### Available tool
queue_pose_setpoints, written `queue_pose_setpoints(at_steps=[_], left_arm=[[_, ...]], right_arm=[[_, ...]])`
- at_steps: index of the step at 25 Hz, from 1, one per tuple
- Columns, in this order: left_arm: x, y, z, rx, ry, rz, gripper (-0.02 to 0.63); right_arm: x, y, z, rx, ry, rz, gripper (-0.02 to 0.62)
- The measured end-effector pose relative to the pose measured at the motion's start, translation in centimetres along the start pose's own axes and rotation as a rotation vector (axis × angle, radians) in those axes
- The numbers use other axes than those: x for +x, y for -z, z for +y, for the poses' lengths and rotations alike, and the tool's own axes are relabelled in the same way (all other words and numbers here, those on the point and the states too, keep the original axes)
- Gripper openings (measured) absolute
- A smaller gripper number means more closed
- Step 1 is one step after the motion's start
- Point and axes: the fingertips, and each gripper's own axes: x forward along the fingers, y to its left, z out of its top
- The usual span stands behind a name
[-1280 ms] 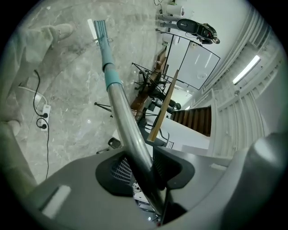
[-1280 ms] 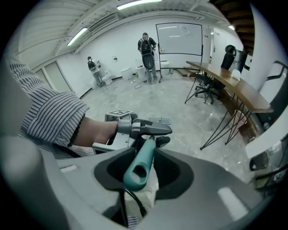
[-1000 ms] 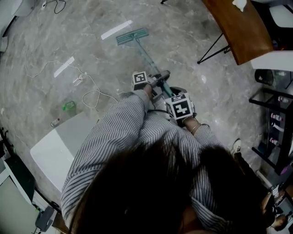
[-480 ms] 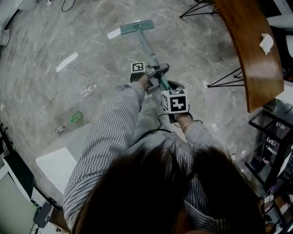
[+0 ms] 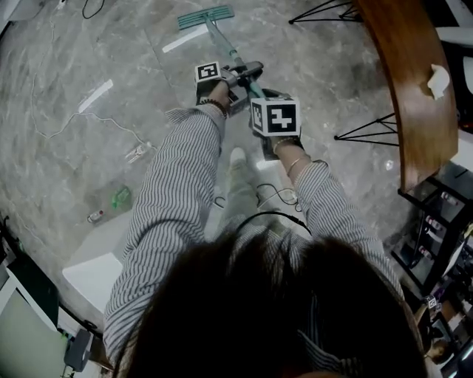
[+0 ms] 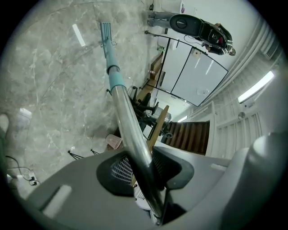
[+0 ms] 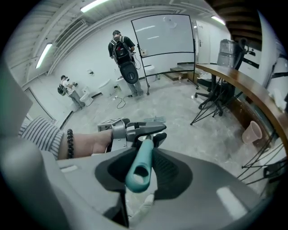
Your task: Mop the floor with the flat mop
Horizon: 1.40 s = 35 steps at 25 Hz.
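The flat mop's teal head (image 5: pixel 205 16) lies on the grey marble floor at the top of the head view, its pole (image 5: pixel 225 46) running back to both grippers. My left gripper (image 5: pixel 240 72) is shut on the metal pole (image 6: pixel 130 130), which leads off to the mop head (image 6: pixel 105 31). Just behind it, my right gripper (image 5: pixel 267 94) is shut on the teal handle end (image 7: pixel 140 167). The right gripper view shows the left gripper (image 7: pixel 143 130) clamped further down the pole.
A curved wooden table (image 5: pixel 406 81) on black wire legs stands right. White cables (image 5: pixel 81 118), a power strip (image 5: pixel 137 153), a green bottle (image 5: pixel 120 197) and a white box (image 5: pixel 92 269) lie left. Two people (image 7: pixel 123 54) stand far off.
The mop head has slid forward, away from me, toward the top of the head view. Both grippers have pushed out with the pole, arms stretched further.
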Motion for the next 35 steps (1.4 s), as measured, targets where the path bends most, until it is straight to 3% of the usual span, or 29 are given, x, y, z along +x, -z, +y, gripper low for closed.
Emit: queue_pose_setpoints(at_steps=[7,20,27,32,35], left_arm=[[0.6,-2.8,-0.4,-0.049,0.079,-0.079,0.101],[0.4,0.6,1.9,-0.063,0.086,-0.094,0.095],[-1.1,6.1,4.5,-0.059,0.083,-0.094,0.095],[-2.5,12.7,7.9,-0.087,0.117,-0.126,0.091],[-2.9,18.2,10.3,-0.104,0.126,-0.100,0.086]], right_arm=[[1.7,-1.3,-0.5,0.008,0.015,0.016,0.112],[-0.1,2.4,-1.5,-0.019,0.018,0.038,0.110],[-3.4,7.7,-1.8,-0.037,0.018,0.053,0.110],[-7.3,14.2,-2.5,-0.049,0.009,0.058,0.110],[-10.7,19.0,-3.6,-0.065,0.014,0.048,0.110]])
